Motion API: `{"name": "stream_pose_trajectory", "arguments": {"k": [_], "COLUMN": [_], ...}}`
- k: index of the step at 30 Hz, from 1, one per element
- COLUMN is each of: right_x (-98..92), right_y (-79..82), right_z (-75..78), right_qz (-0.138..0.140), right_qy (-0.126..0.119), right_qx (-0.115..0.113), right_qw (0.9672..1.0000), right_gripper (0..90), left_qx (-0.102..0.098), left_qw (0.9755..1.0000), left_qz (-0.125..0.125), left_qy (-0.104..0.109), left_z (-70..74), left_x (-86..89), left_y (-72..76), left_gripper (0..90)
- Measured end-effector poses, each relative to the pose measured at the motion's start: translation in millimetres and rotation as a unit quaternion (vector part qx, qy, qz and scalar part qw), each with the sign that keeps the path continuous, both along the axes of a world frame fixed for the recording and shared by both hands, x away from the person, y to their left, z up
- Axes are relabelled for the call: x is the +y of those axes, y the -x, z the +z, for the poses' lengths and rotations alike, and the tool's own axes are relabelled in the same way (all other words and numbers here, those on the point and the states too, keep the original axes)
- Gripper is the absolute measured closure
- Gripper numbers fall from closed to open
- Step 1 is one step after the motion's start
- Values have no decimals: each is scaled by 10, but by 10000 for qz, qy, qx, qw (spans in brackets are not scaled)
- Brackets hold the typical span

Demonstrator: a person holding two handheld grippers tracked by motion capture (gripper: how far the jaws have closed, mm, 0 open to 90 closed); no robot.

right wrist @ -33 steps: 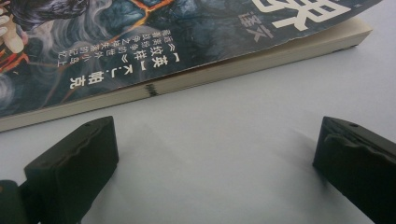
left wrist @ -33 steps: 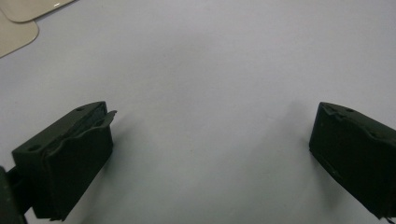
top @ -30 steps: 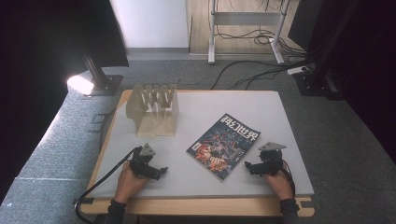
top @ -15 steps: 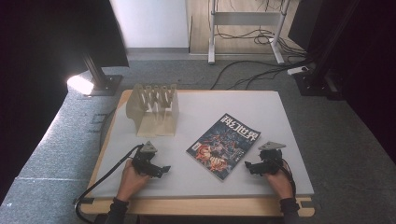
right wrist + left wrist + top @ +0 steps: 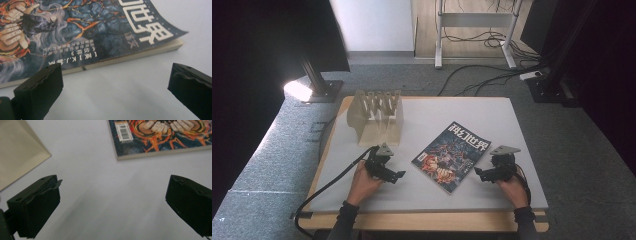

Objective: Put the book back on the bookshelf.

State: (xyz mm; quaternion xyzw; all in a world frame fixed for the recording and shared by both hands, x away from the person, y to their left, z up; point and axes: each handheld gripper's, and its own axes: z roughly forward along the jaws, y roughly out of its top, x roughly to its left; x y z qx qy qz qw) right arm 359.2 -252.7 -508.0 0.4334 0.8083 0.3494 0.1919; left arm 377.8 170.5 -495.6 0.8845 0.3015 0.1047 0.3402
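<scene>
A magazine point(image 5: 452, 155) with a dark blue and orange cover lies flat and askew on the white tabletop point(image 5: 437, 112). My left gripper point(image 5: 398, 175) rests on the table just left of it, open, jaws pointing at its near left corner point(image 5: 160, 135). My right gripper point(image 5: 477, 173) sits just right of the magazine, open, jaws facing its long right edge point(image 5: 100, 37). Nothing lies between either pair of jaws. A hand holds each gripper from below.
A beige slotted rack point(image 5: 377, 117) stands at the back left of the table; its side point(image 5: 17, 152) is near my left gripper. A lamp point(image 5: 298, 91) and stand legs with cables point(image 5: 492, 45) are on the floor beyond. The table's wooden front edge point(image 5: 422, 220) is close behind the hands.
My left gripper has slid a little right and forward toward the magazine's corner. The right gripper and the magazine have stayed put.
</scene>
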Motion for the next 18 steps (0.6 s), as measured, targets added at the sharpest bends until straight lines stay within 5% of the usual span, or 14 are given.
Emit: {"name": "stream_pose_trajectory", "arguments": {"k": [9,18], "right_x": [81,148], "right_y": [-201,-441], "right_z": [158,132], "right_qz": [200,262], "right_qy": [57,99], "right_qx": [-195,-123], "right_qw": [9996,9995], "right_gripper": [13,27], "left_qx": [-50,-49], "left_qw": [9997,9992], "left_qz": [-226,-368], "left_qy": [-50,-138], "left_z": [88,81], "left_x": [-283,-519], "left_y": [-140,-316], "left_gripper": [0,0]}}
